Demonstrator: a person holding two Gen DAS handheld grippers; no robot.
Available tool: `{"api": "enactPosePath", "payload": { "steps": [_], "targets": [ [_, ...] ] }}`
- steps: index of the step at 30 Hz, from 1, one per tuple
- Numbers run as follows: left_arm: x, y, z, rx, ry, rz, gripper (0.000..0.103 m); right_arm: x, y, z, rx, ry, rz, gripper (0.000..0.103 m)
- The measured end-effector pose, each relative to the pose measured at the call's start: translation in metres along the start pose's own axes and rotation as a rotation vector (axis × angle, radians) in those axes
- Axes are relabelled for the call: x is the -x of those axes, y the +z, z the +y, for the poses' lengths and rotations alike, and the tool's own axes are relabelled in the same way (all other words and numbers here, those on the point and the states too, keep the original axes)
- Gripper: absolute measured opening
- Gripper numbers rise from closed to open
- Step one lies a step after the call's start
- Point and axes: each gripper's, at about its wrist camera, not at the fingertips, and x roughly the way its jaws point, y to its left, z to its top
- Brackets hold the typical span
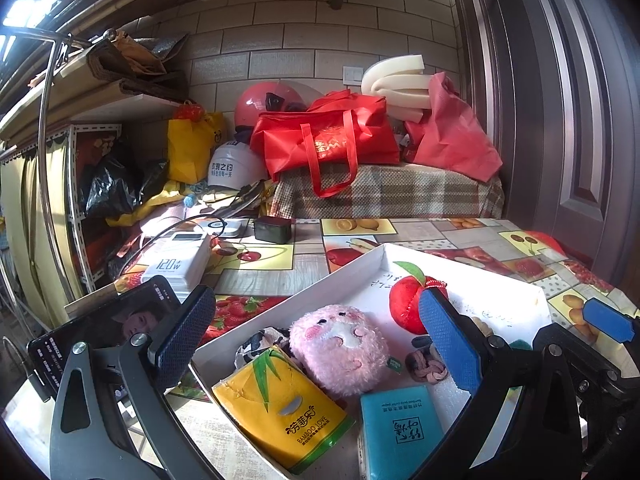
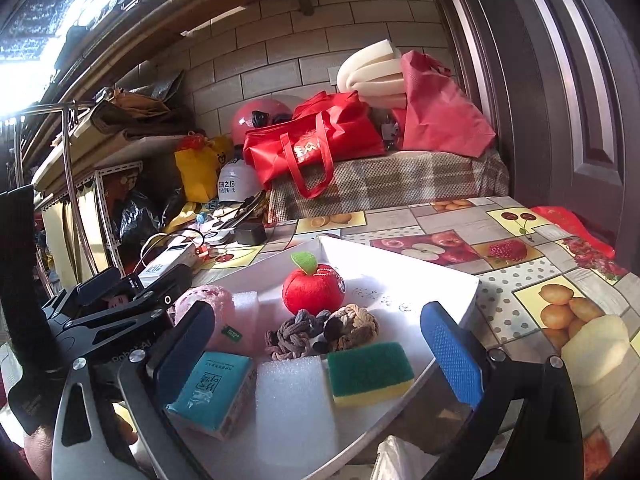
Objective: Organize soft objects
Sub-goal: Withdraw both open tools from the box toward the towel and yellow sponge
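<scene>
Nearest the left wrist camera, the left gripper [image 1: 316, 344] hung spread wide over the near end of the white tray [image 1: 500, 276], nothing between its blue pads. Right under it lay the yellow tissue pack [image 1: 280, 412] and the teal tissue pack [image 1: 400, 436], side by side against the tray's near edge. Just behind them sat the pink plush [image 1: 340, 348], touching the yellow pack, with a black-and-white cloth [image 1: 256, 344] peeking out on its left. Beyond the plush stood the red apple toy [image 1: 408, 300], partly hidden by the gripper's right finger, and a knotted rope ball [image 1: 426, 366] lay beside that finger.

Over on the right wrist camera, the right gripper [image 2: 320, 356] was wide open too, holding nothing. Between its fingers a white foam block [image 2: 294, 400] lay nearest, flanked by the teal pack on its left and a green-and-yellow sponge [image 2: 370, 372] on its right. Behind those, two rope balls touched each other in front of the apple toy, the grey one [image 2: 290, 338] left, the tan one [image 2: 356, 326] right.

Farther off, the fruit-print tablecloth [image 2: 500, 280] ran back to a white power bank [image 1: 176, 264], a plaid-covered bench [image 1: 392, 192], and a red tote bag [image 1: 324, 140] heaped against the brick wall.
</scene>
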Motion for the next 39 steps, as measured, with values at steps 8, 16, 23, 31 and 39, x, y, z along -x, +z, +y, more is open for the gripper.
{"api": "enactPosePath", "payload": {
  "steps": [8, 16, 23, 31, 39],
  "targets": [
    [0.016, -0.007, -0.007, -0.025, -0.014, 0.001, 0.103, 0.018, -0.007, -0.015, -0.029, 0.052, 0.023, 0.103],
    [0.031, -0.012, -0.014, -0.037, -0.049, 0.008, 0.103, 0.043, -0.011, -0.049, -0.076, 0.045, 0.026, 0.103],
    [0.044, -0.016, -0.026, -0.059, -0.103, 0.008, 0.103, 0.091, -0.010, -0.092, 0.056, -0.113, -0.078, 0.103],
    [0.060, -0.021, -0.053, -0.129, -0.270, 0.019, 0.103, 0.108, -0.013, -0.172, -0.060, -0.328, 0.066, 0.103],
    [0.072, -0.041, -0.157, -0.484, -0.591, 0.178, 0.102, 0.115, -0.021, -0.219, -0.245, -0.316, 0.092, 0.103]
  ]
}}
